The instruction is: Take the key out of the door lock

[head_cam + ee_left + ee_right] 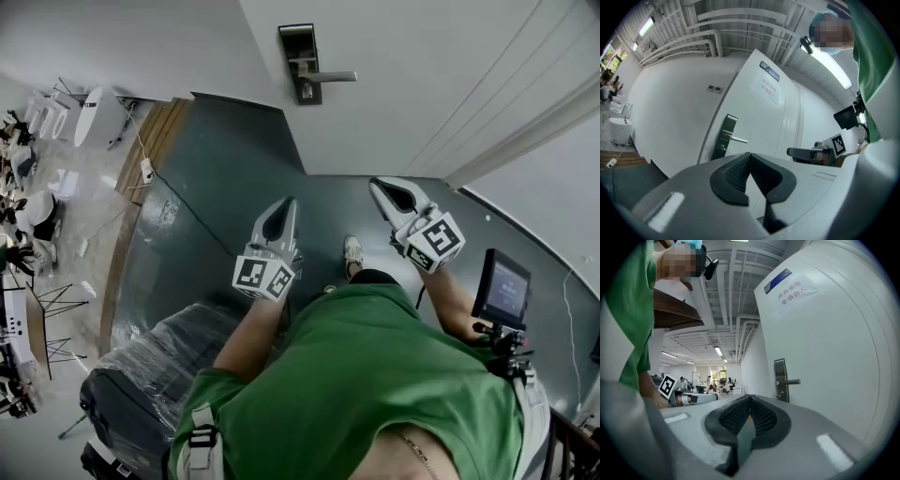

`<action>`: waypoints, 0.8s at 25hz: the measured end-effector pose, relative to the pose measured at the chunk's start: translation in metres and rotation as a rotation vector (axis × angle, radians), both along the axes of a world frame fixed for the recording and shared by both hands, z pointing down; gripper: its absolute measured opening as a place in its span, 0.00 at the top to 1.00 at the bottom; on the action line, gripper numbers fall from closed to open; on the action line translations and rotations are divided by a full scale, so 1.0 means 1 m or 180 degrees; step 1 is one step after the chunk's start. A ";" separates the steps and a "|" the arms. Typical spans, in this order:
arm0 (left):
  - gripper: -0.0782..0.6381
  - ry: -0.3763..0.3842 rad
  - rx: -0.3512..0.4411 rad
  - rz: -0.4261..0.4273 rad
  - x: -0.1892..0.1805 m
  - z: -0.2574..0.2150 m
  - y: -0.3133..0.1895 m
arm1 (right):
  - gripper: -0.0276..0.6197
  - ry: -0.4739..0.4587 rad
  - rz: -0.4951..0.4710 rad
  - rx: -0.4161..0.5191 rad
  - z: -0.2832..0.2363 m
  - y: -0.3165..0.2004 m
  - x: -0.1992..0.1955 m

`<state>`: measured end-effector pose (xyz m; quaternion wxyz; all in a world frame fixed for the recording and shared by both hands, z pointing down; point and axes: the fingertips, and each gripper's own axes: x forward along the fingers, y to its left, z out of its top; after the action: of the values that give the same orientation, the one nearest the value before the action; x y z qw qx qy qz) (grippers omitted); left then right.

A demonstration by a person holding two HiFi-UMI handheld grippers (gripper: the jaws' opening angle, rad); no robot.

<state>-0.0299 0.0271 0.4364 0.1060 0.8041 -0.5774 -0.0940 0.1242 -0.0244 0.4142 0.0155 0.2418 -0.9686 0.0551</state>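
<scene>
Stage: approach, the opening step; nothing of the extraction is done yet. Left tongs (750, 155): grey plastic body, black ribbed pads pressed together, nothing between them. Right tongs (749, 399): same make, likewise closed and empty. Both point toward the door and are well apart from the lock.

Item sought: key (307, 92), a small metallic stub projecting from the dark rectangular metal lock plate (300, 42). It sits just below the silver lever handle (336, 76) on the plain white door (422, 84). It is too small in every view to tell the shape of its bow or how it is turned.

Next move, as judged:
- step closer and raise one pair of tongs to the plate;
- part the pads and line them on the stub's flat sides under the lever;
- clamp, then draw straight out along the keyway.

If the key resists, it probably needs turning to its withdrawal position first. Clearance beneath the lever looks tight.
</scene>
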 end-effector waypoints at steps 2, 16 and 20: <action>0.89 -0.0004 0.0002 -0.0030 -0.001 -0.001 -0.010 | 0.95 -0.0011 -0.0022 -0.0003 -0.003 -0.011 0.001; 0.89 -0.0139 -0.0104 -0.0291 0.009 0.003 -0.099 | 0.95 -0.0142 -0.0246 -0.0070 0.008 -0.110 0.016; 0.89 -0.0129 -0.0074 -0.0403 0.006 0.004 -0.104 | 0.95 -0.0140 -0.0324 -0.0003 0.009 -0.117 0.016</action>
<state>-0.0241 -0.0765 0.4409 0.0974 0.7664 -0.6302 -0.0776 0.1401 -0.1410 0.4231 -0.0028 0.1910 -0.9797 0.0601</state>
